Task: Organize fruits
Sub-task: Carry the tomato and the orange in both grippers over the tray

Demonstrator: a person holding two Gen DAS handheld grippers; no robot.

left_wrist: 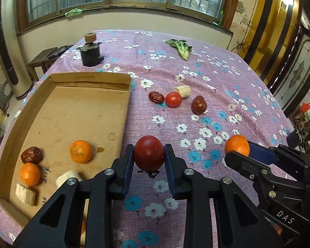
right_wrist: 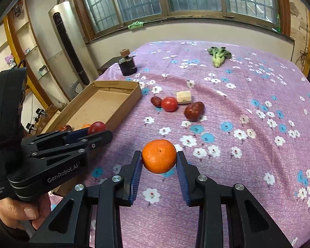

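While both grippers hang above the surface (left_wrist: 227, 78), which is covered by a purple floral cloth, each one carries a fruit. At the lower centre of the left wrist view, the left gripper (left_wrist: 149, 155) has its blue pads pressed against the two sides of a dark red tomato (left_wrist: 149, 154), held clear of the cloth. At the lower centre of the right wrist view, the right gripper (right_wrist: 159, 157) clamps an orange (right_wrist: 159, 156) between its pads in the same way.

A shallow cardboard box (left_wrist: 88, 76) occupies the left half of the left wrist view. Inside it lie two further oranges (left_wrist: 81, 151), a wrinkled red date (left_wrist: 32, 155) and two pale cut pieces (left_wrist: 25, 194).

Toward mid-frame on the cloth, well apart from the box, sit a small red tomato (left_wrist: 173, 99), two red dates (left_wrist: 198, 104) and one pale cut piece (left_wrist: 183, 91). The small tomato touches the smaller date to its left.

A leafy green vegetable (left_wrist: 180, 47) lies at the upper centre-right, and a dark cylindrical object (left_wrist: 90, 54) stands at the upper left of the surface.
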